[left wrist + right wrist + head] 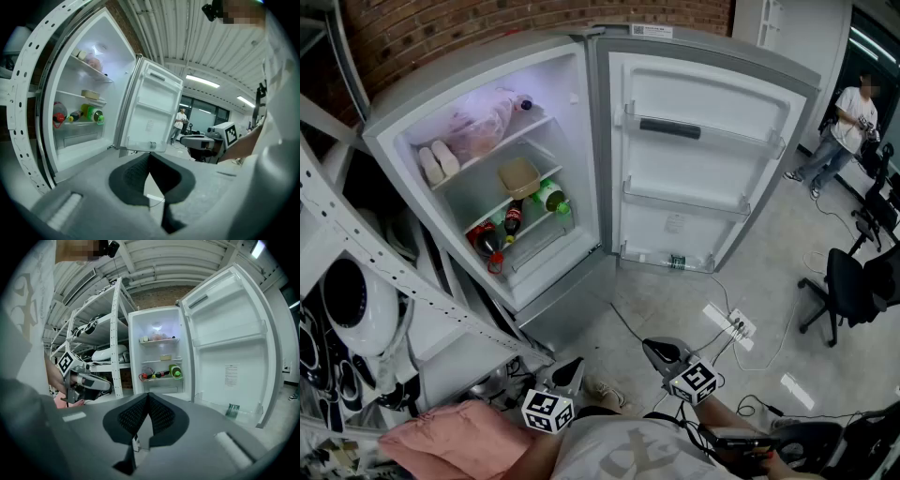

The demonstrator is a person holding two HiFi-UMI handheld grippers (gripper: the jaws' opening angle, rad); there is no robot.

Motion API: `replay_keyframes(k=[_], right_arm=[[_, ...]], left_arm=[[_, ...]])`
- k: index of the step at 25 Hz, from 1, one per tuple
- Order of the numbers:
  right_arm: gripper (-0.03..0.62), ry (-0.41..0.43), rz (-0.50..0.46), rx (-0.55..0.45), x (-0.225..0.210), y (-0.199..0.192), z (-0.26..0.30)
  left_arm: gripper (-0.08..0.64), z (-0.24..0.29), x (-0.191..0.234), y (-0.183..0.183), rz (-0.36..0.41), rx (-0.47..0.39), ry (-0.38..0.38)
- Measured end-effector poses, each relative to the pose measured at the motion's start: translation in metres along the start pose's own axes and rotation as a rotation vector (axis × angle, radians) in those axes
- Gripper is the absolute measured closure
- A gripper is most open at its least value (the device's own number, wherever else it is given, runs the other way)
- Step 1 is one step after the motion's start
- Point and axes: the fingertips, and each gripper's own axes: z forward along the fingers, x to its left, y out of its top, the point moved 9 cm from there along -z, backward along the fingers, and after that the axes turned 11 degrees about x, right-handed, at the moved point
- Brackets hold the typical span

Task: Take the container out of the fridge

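The fridge (581, 56) stands open ahead of me. A flat tan container (518, 176) lies on its middle shelf, and it also shows in the left gripper view as the container (90, 94) and in the right gripper view as the container (165, 357). My left gripper (569, 368) is held low near my body, well short of the fridge, its jaws shut with nothing between them (150, 155). Beside it my right gripper (657, 349) is just as far back, also shut and empty (148, 395).
Cola bottles (500, 232) and a green bottle (551, 198) lie on the shelf below the container, a pink bag (483, 127) above it. The fridge door (694, 150) swings open to the right. White metal shelving (356, 244) stands left; a power strip (730, 323) and an office chair (848, 286) are right.
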Motion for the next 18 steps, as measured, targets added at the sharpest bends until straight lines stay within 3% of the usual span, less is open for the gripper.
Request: replay_keyframes(k=[18], right_arm=[[0.584,-0.042,0.018,0.002,0.016,-0.028,-0.045]], left_arm=[[0.558,0.001,-0.053,-0.014,0.046,0.035,-0.056]])
